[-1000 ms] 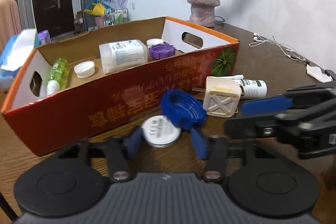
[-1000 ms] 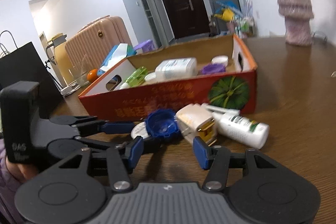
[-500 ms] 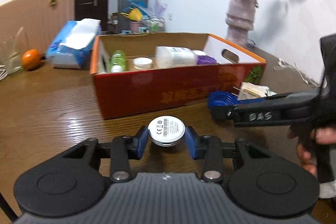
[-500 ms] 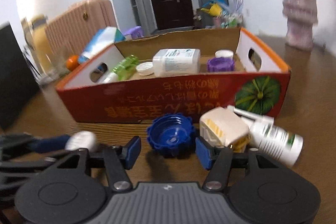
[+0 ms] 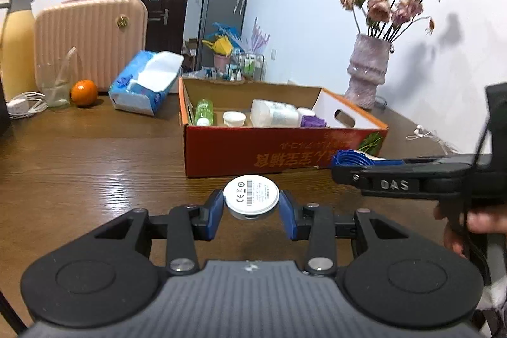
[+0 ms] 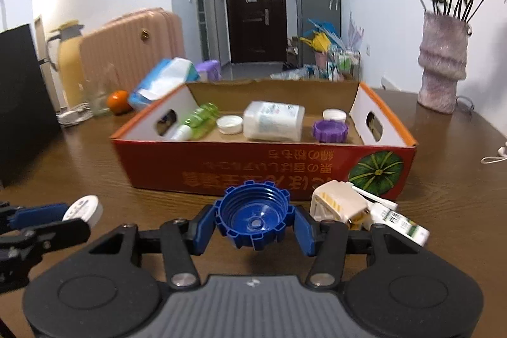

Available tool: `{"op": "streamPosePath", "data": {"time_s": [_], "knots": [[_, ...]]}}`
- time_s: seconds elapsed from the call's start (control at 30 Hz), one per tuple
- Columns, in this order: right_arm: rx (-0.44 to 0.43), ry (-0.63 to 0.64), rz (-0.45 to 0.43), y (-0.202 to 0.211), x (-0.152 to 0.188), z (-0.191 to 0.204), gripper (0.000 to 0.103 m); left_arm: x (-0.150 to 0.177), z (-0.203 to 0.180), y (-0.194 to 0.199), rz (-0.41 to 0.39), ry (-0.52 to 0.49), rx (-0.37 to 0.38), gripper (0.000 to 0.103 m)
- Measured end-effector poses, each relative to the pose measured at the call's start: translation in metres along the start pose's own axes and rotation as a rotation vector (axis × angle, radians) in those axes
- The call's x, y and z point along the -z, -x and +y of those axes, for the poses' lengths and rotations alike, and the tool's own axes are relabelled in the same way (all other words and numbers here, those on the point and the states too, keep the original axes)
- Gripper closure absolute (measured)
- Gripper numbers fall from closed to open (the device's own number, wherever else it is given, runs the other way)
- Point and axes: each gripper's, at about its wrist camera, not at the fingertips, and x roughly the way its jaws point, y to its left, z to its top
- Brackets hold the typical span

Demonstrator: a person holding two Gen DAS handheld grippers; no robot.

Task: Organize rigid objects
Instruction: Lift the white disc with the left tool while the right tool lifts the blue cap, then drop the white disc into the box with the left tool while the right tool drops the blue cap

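Note:
My left gripper (image 5: 251,206) is shut on a white round disc (image 5: 251,194) with a printed label, held above the wooden table (image 5: 95,167). My right gripper (image 6: 253,225) holds a blue threaded cap (image 6: 252,219) between its blue pads, which are closing on it; the cap hangs just off the table. Both stand in front of the red cardboard box (image 6: 253,167). In the left wrist view the right gripper (image 5: 348,163) with the blue cap (image 5: 350,156) reaches in from the right. In the right wrist view the left gripper (image 6: 74,216) with the disc (image 6: 84,208) shows at the left.
The box holds a green bottle (image 6: 199,119), white caps, a white jar (image 6: 274,121) and a purple cap (image 6: 329,130). A white plug adapter (image 6: 339,205) and a small white bottle (image 6: 397,220) lie before the box. A vase (image 6: 442,75), tissue pack (image 5: 144,84), orange (image 5: 83,92) and glass stand behind.
The left gripper lifted the white disc off the table and drew back to the left. The right gripper moved onto the blue cap, closed on it and raised it.

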Motion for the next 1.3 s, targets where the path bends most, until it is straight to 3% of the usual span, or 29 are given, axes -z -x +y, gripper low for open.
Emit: {"op": "streamPosePath", "data": {"time_s": [0.33,0.6,0.97,1.3], "knots": [[-0.023,0.092,-0.112,0.119,0.024,0.018,0.05,0.012,-0.022,0.085,-0.102,0.023,-0.04,0.064],[-0.029,0.114,-0.181,0.182,0.042,0.018,0.05,0.022,-0.046,0.135,-0.163,0.005,-0.05,0.064],[-0.03,0.108,-0.232,0.222,0.064,0.018,0.05,0.037,-0.07,0.173,-0.207,-0.031,-0.044,0.064],[-0.022,0.082,-0.237,0.223,0.067,0.01,0.05,0.038,-0.074,0.168,-0.193,-0.042,-0.035,0.064]]}}
